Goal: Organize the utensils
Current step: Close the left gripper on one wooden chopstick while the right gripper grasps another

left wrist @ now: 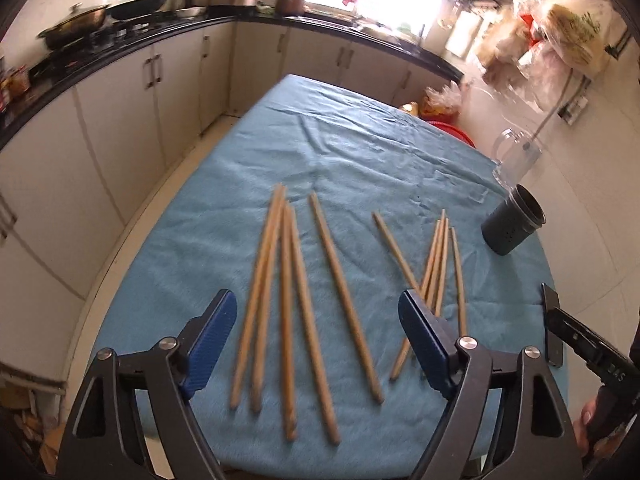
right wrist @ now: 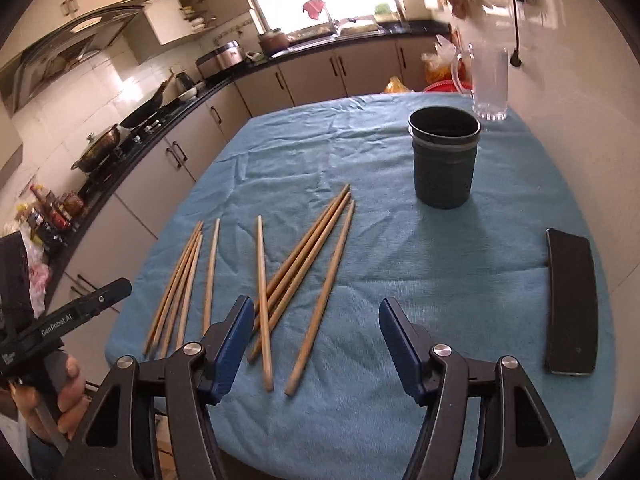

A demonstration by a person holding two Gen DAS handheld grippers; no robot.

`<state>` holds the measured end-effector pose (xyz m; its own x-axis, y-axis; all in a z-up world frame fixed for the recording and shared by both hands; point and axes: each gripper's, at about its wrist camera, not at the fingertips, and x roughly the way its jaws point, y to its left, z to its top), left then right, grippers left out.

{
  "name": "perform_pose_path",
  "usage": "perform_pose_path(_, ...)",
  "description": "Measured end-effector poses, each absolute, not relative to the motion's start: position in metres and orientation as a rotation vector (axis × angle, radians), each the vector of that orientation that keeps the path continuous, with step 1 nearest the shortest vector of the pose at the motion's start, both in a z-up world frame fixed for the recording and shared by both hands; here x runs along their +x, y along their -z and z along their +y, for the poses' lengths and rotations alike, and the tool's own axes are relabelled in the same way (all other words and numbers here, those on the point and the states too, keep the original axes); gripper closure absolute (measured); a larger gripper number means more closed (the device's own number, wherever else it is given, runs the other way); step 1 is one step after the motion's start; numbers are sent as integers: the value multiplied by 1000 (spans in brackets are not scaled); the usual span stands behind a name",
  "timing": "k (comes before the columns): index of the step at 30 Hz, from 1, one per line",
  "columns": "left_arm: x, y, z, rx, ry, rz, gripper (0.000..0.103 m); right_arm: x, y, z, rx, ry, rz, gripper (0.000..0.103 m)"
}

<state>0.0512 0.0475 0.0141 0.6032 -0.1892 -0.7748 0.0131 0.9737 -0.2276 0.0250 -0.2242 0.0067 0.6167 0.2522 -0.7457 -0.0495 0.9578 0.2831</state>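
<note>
Several wooden chopsticks (left wrist: 340, 292) lie loose on the blue cloth-covered table (left wrist: 360, 152), in a left bunch and a crossed right bunch (left wrist: 436, 268). In the right wrist view they lie at the left (right wrist: 304, 260). A dark grey holder cup stands upright at the right (left wrist: 514, 226) (right wrist: 444, 156), empty as far as I can see. My left gripper (left wrist: 316, 328) is open above the near ends of the left bunch. My right gripper (right wrist: 316, 332) is open and empty above the table's near edge, right of the crossed bunch.
A black phone (right wrist: 570, 304) lies at the table's right edge. A clear glass mug (right wrist: 486, 84) stands behind the cup. Kitchen counters with pans (left wrist: 76, 24) run along the left and back. Bags hang on the right wall (left wrist: 552, 36).
</note>
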Motion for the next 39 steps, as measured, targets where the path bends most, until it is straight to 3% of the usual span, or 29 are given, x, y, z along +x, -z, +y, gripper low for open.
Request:
perform_pose_path(4,81,-7,34,-214,141,979,32,43,-3,-216,243,-193,931,46)
perform_pose_path(12,134,27,18,-218,144,1122,56,48,-1,-209,206,-184,927,46)
perform_pose_path(14,142,34,16,-209,129,1144,57,50,1,-212,208,-179,932,46)
perform_pose_path(18,156,48,9,-181,120,1188,77,52,3,-219,220,-171,938,46)
perform_pose_path(27,172,63,3,-130,86,1200,79,63,9,-219,216,-193,958,46)
perform_pose_path(28,173,63,3,-119,80,1194,82,67,9,-217,216,-204,967,46)
perform_pose_path(29,174,64,3,-98,56,1188,94,72,10,-215,222,-215,976,46)
perform_pose_path(39,162,41,24,-192,133,1119,96,128,22,-173,189,-312,1082,46)
